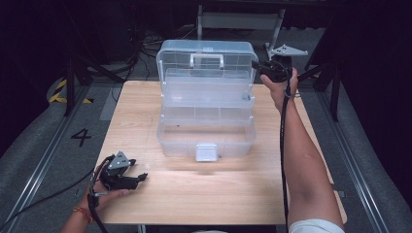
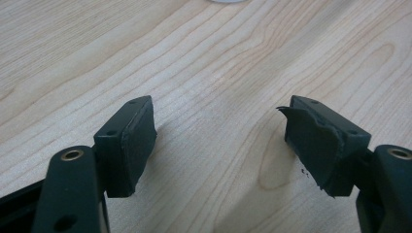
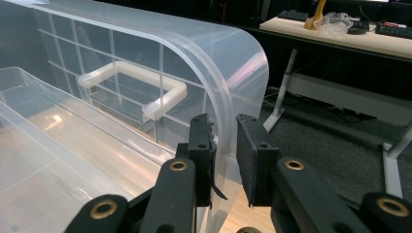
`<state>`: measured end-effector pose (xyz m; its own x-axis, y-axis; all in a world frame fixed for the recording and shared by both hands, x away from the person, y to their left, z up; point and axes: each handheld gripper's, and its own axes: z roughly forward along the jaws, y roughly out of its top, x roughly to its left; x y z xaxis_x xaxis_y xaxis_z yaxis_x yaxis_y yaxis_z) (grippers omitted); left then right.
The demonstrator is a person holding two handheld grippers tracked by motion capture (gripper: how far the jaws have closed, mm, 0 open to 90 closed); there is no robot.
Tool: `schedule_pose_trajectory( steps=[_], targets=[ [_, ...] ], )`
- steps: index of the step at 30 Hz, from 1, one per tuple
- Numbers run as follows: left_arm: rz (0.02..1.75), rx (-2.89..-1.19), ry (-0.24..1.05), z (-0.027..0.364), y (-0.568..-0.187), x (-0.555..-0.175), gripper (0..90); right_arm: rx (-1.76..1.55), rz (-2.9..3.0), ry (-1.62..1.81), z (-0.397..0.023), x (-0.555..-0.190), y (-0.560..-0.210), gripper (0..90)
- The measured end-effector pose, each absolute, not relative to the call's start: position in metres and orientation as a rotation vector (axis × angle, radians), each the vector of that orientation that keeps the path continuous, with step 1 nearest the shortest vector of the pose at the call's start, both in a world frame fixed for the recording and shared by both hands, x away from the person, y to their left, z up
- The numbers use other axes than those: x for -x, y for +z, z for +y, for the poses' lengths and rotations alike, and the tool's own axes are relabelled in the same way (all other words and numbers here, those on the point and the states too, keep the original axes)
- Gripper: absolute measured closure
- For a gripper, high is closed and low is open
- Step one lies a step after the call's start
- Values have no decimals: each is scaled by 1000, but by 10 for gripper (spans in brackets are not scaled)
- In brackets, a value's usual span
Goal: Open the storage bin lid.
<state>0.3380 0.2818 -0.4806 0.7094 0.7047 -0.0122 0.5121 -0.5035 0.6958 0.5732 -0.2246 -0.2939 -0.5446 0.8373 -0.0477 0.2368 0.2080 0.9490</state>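
A clear plastic toolbox point(image 1: 206, 131) stands open on the wooden table point(image 1: 194, 194), its lid point(image 1: 206, 58) raised upright at the back. My right gripper point(image 1: 258, 65) is at the lid's right edge. In the right gripper view its jaws point(image 3: 224, 145) straddle the lid's curved rim point(image 3: 221, 97) and are shut on it, beside the white carry handle point(image 3: 131, 82). My left gripper point(image 1: 142, 177) rests low over the table's front left corner. Its jaws point(image 2: 221, 141) stand open with only bare wood point(image 2: 218, 58) between them.
A white latch point(image 1: 206, 152) hangs on the toolbox's front wall. The upper tray point(image 3: 58, 145) lies inside, left of the held rim. A white desk frame point(image 1: 240, 19) stands behind the table, cables lie on the floor at back left, and a floor rail point(image 1: 43, 155) runs along the left.
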Motion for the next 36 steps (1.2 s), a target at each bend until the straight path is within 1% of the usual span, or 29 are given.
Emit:
schedule_pose_trajectory(
  steps=[15,36],
  targets=[
    [924,-2217,359,282,-481,-338,273,-995,1920,1331,-224,-582,-294,772],
    [924,-2218,359,282,-481,-338,274,-1046,1931,1311,-220,-609,-299,774]
  ],
)
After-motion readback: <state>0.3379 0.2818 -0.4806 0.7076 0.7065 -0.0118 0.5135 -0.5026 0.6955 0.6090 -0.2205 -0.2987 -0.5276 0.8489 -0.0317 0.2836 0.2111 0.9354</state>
